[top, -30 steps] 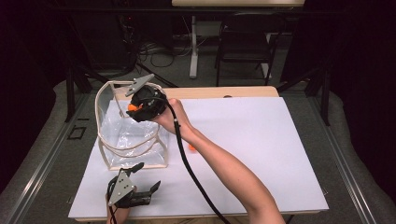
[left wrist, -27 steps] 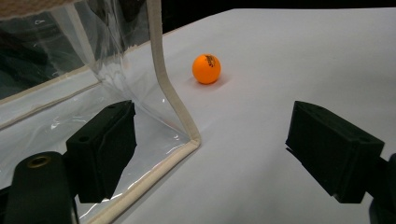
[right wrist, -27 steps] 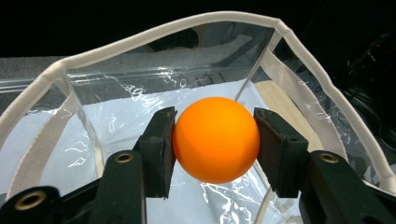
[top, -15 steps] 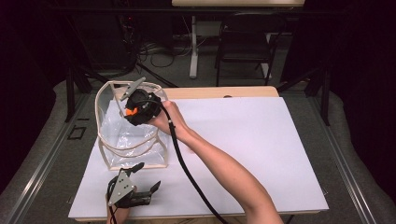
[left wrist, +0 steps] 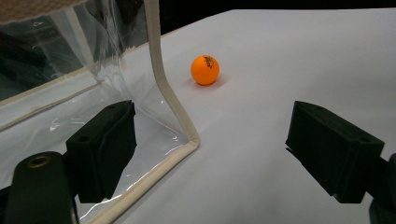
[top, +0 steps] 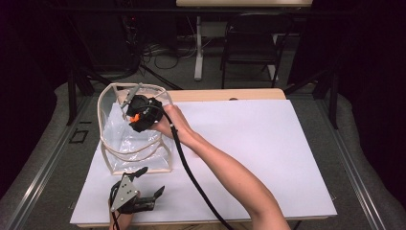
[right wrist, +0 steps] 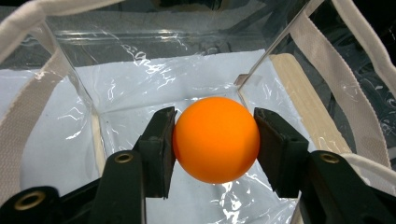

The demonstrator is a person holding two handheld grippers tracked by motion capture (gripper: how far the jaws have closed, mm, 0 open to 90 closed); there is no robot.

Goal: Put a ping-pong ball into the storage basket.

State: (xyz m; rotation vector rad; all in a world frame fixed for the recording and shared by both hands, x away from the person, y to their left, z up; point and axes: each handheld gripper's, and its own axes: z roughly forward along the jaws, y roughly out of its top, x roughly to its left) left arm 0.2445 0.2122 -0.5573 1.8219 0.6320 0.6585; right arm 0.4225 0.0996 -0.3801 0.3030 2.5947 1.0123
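My right gripper [right wrist: 215, 140] is shut on an orange ball [right wrist: 216, 139] and looks down into a clear plastic bag with cream trim [right wrist: 140, 79]. In the high view the right gripper [top: 136, 117] hangs over the open top of the bag [top: 117, 143] at the table's left. My left gripper [top: 151, 182] lies open near the front edge, just in front of the bag. In the left gripper view the bag's lower corner [left wrist: 187, 140] sits between the open jaws of the left gripper [left wrist: 217, 149]. A second orange ball [left wrist: 205, 70] rests on the white surface beyond it.
A white sheet [top: 268, 143] covers the table and stretches bare to the right of the forearm. The right gripper's black cable [top: 191, 177] trails across it to the front edge. A chair [top: 249, 43] and a desk leg stand on the floor behind the table.
The right gripper, still holding the ball, has shifted a little left and down over the bag's mouth. The left gripper has stayed put.
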